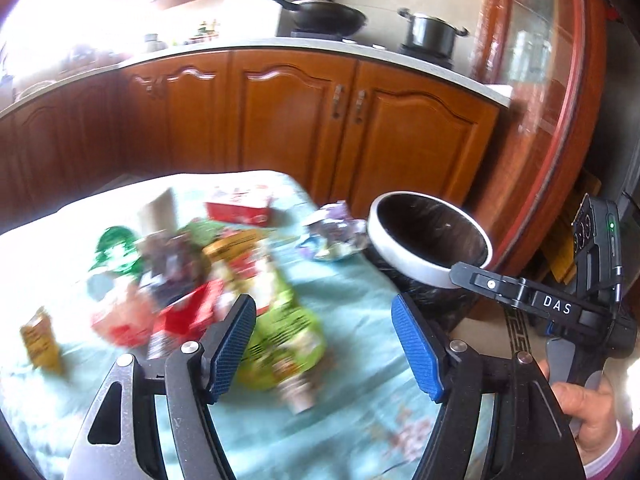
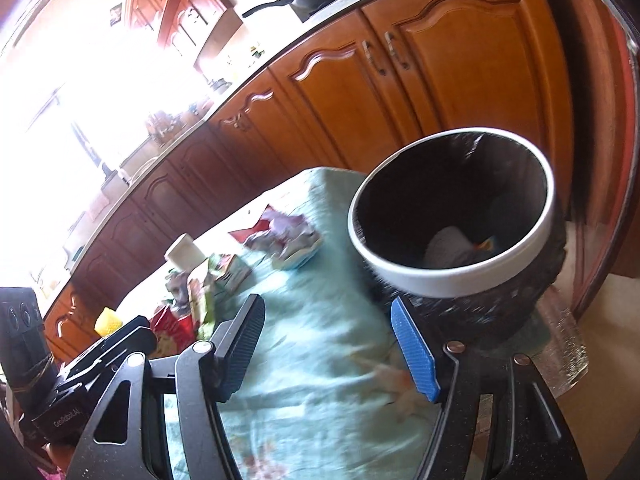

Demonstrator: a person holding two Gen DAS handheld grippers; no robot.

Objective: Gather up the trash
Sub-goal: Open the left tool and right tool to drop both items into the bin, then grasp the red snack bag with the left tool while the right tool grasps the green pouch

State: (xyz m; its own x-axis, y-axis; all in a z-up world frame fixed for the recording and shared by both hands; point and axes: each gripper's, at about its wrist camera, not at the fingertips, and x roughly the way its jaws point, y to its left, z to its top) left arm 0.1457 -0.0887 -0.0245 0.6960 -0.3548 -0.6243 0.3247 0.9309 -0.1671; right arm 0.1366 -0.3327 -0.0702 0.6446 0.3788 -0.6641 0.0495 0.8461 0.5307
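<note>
A pile of wrappers and cartons (image 1: 192,276) lies on a table with a light teal cloth (image 1: 344,308). A green snack bag (image 1: 288,340) lies nearest my left gripper (image 1: 324,320), which is open and empty just above it. A crumpled purple wrapper (image 1: 332,236) lies near the table's right edge; it also shows in the right wrist view (image 2: 288,240). A white-rimmed bin with a black liner (image 2: 452,216) stands beside the table with some trash inside. My right gripper (image 2: 328,328) is open and empty, hovering over the cloth left of the bin.
Wooden kitchen cabinets (image 1: 304,120) run behind the table, with a black wok (image 1: 324,16) and a steel pot (image 1: 432,32) on the counter. A red carton (image 1: 240,204) lies at the table's far side. A glass-fronted wooden cabinet (image 1: 540,100) stands at right.
</note>
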